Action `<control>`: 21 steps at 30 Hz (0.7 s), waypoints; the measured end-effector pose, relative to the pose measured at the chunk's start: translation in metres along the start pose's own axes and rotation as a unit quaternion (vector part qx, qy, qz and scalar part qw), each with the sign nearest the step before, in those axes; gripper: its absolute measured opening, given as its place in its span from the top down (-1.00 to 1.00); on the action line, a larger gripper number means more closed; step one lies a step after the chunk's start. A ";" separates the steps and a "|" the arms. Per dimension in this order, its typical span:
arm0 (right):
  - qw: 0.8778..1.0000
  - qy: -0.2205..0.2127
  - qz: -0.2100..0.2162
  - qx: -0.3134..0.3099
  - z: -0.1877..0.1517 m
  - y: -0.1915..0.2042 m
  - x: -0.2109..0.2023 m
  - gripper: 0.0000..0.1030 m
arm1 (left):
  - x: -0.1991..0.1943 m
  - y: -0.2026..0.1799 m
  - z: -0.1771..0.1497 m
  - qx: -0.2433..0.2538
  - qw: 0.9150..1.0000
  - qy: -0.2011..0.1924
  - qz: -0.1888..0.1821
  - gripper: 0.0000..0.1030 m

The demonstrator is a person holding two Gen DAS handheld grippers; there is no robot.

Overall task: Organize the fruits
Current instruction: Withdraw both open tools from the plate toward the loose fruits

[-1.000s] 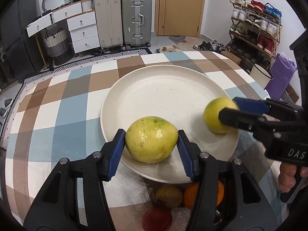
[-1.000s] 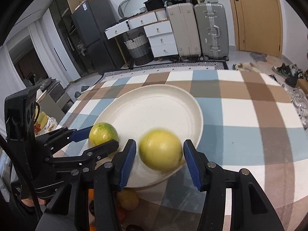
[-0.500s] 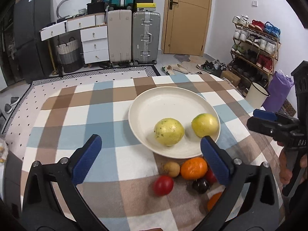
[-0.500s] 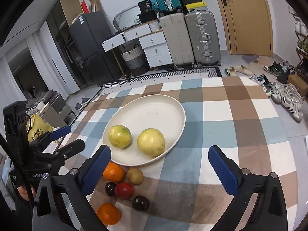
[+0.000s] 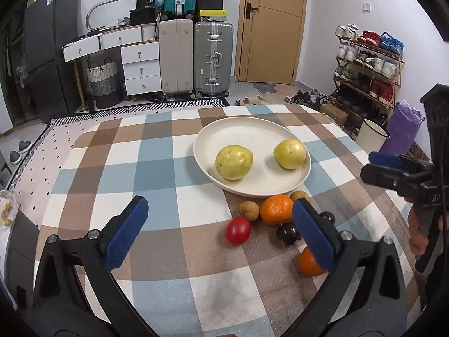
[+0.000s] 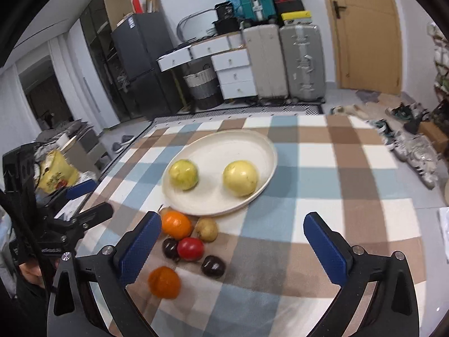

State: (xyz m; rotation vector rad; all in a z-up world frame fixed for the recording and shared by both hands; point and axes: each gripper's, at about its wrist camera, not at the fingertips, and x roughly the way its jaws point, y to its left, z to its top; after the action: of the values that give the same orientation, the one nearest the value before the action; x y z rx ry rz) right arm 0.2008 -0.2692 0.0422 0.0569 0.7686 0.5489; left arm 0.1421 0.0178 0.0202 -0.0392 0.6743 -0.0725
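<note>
Judging handling: the small fruit looked light, round, apt to roll; the tomato (image 5: 238,230) soft, best pinched gently across its middle. Two yellow-green guavas (image 5: 234,162) sat on the plate (image 5: 306,168); oranges (image 6: 176,224) and dark plums (image 6: 213,266) lay beside it on the table (image 6: 308,168). Left gripper (image 5: 221,234) and right gripper (image 6: 234,245) fingers were spread wide, empty.

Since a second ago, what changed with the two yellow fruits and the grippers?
Both were let go: the left gripper released the left yellow fruit, the right gripper the right yellow fruit. Both grippers opened wide and drew back from the plate. The two fruits stayed on the plate; the small fruits on the checked cloth did not move.
</note>
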 end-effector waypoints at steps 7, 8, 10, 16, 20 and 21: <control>1.000 0.014 0.009 -0.001 -0.018 0.006 0.008 -0.99 | 0.012 -0.006 -0.013 0.000 1.000 0.014 -0.014 -0.98; 1.000 0.013 0.000 -0.008 -0.019 0.007 0.009 -0.99 | 0.013 -0.007 -0.015 -0.001 1.000 0.015 -0.018 -0.98; 0.999 0.020 -0.018 -0.019 -0.022 0.008 0.014 -0.99 | 0.015 -0.009 -0.017 0.000 0.999 0.019 -0.026 -0.98; 0.996 0.052 -0.049 -0.053 -0.036 0.012 0.026 -0.99 | 0.019 -0.020 -0.021 0.005 0.998 0.031 -0.045 -0.98; 0.996 0.064 -0.042 -0.053 -0.040 0.006 0.025 -0.99 | 0.026 -0.027 -0.025 0.006 0.997 0.047 -0.058 -0.98; 0.995 0.068 -0.040 -0.054 -0.042 0.004 0.024 -0.99 | 0.027 -0.029 -0.026 0.007 0.997 0.051 -0.065 -0.98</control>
State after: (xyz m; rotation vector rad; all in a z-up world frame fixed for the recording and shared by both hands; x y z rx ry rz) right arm 0.1851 -0.2599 -0.0029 -0.1117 0.8681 0.5207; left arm 0.1453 -0.0136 -0.0152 -0.0671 0.7720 -0.2054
